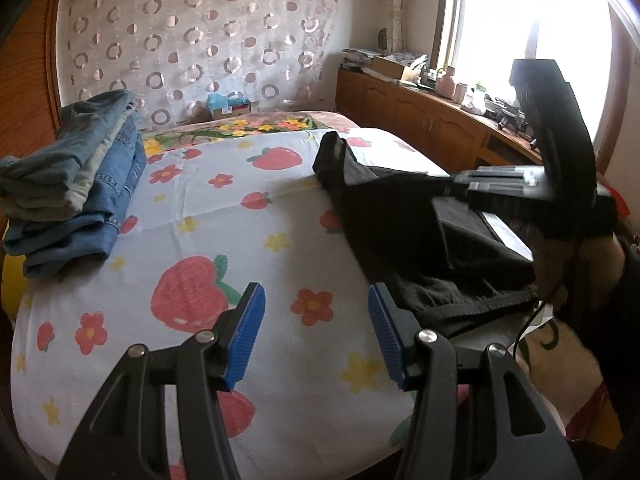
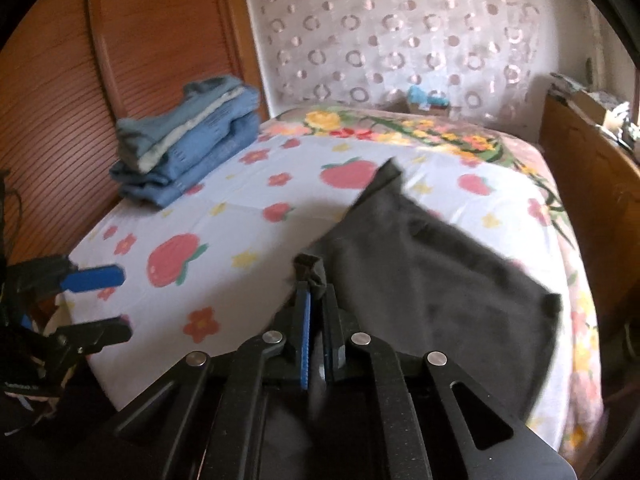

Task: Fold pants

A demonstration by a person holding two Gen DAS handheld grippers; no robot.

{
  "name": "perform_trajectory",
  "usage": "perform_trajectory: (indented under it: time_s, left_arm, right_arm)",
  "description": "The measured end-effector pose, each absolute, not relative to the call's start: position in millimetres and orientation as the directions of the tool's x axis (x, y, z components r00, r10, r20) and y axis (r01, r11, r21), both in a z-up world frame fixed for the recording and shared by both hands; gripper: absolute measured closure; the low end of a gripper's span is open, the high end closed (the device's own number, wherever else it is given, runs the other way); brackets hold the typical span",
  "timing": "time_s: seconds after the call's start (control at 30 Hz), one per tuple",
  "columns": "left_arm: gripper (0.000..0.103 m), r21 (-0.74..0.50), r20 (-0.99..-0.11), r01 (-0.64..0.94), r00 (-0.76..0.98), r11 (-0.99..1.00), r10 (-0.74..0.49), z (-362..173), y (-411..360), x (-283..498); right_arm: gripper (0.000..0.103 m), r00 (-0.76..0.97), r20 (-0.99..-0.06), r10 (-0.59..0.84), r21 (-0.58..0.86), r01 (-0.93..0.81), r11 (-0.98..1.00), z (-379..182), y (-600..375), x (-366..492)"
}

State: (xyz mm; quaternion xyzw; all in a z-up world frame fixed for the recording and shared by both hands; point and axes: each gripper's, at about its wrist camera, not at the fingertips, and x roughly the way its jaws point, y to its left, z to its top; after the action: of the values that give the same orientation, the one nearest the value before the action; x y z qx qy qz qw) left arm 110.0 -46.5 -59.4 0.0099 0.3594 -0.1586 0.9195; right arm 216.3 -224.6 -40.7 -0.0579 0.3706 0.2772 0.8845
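Your right gripper (image 2: 316, 300) is clamped tight on a corner of the black pants (image 2: 432, 280), pinching a bunched bit of fabric at the fingertips. From there the pants spread away to the right and far side across the strawberry-print bedsheet (image 2: 240, 200), their long axis running diagonally toward the far corner. Your left gripper (image 1: 316, 336) hangs half open and empty over bare sheet, the pants just to its right. Folded jeans (image 1: 76, 184) sit stacked far left.
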Motion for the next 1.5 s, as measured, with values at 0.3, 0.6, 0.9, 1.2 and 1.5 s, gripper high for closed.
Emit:
perform_trajectory:
  time_s: [0.3, 0.6, 0.9, 1.2, 1.5]
  left_arm:
    - [0.050, -0.098, -0.666, 0.306, 0.687, 0.947, -0.291, -61, -51, 110]
    - [0.050, -0.096, -0.668, 0.310, 0.685, 0.946, -0.292, -62, -53, 110]
    - [0.050, -0.095, -0.674, 0.316, 0.678, 0.944, -0.294, -66, -56, 110]
    - [0.050, -0.093, -0.679, 0.328, 0.670, 0.940, -0.301, -69, -62, 108]
    - [0.050, -0.105, -0.694, 0.353, 0.643, 0.930, -0.323, -77, -72, 112]
  right_arm:
    - [0.101, 0.642, -0.699, 0.315, 0.028, -0.415, 0.909, -26, -293, 251]
    - [0.101, 0.649, -0.731, 0.210, -0.009, -0.317, 0.948, -38, -337, 282]
    - [0.101, 0.684, -0.716, 0.143, -0.040, -0.245, 0.969, -42, -361, 297]
    - [0.099, 0.698, -0.712, 0.076, -0.075, -0.183, 0.980, -45, -368, 304]
    - [0.063, 0.691, -0.701, 0.177, -0.004, -0.252, 0.968, -35, -367, 250]
